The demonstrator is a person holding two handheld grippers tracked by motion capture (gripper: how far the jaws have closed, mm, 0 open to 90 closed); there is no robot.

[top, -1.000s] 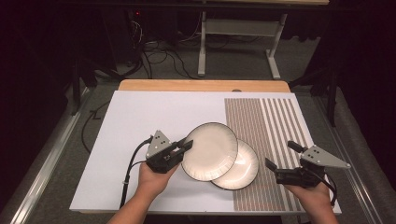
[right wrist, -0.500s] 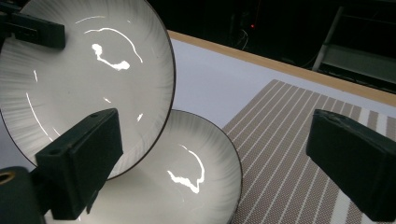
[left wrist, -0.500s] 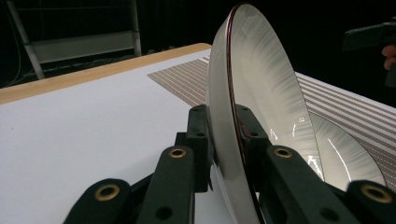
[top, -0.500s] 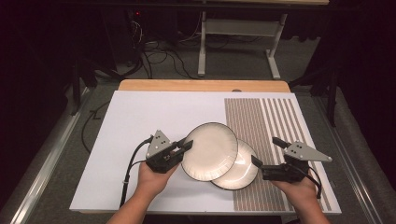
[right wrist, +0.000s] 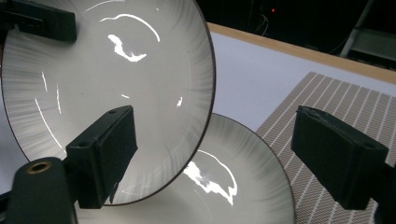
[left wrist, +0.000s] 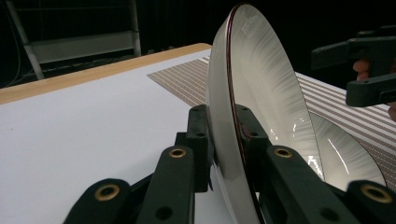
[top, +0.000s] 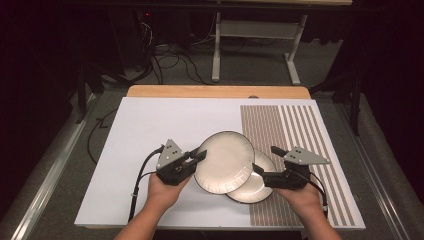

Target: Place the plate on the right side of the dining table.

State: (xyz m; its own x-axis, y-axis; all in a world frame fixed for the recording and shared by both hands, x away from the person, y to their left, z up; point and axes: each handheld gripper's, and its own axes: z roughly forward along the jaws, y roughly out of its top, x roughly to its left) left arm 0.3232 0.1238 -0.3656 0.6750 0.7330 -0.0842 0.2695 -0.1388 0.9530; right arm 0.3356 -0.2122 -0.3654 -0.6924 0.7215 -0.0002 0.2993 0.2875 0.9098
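Two pale plates with dark rims overlap near the table's front. My left gripper (top: 196,156) is shut on the left rim of the upper plate (top: 225,162), holding it tilted over the lower one. In the left gripper view the jaws (left wrist: 225,140) clamp that rim, and the upper plate (left wrist: 266,88) stands steeply. The lower plate (top: 251,186) lies flat, half on the striped mat. My right gripper (top: 266,161) is at its right edge. Its jaws have just been closing but stand apart. In the right gripper view the lower plate (right wrist: 224,191) lies between them, untouched, under the upper plate (right wrist: 102,79).
A white mat (top: 150,125) covers most of the table, with a brown striped mat (top: 295,125) on the right side. A wooden strip (top: 215,91) runs along the far edge. Beyond it are metal table legs and cables on the floor.
My right gripper has moved left from the striped mat's right part up to the lower plate's edge, and its jaws have narrowed. The left gripper and the upper plate have kept still.
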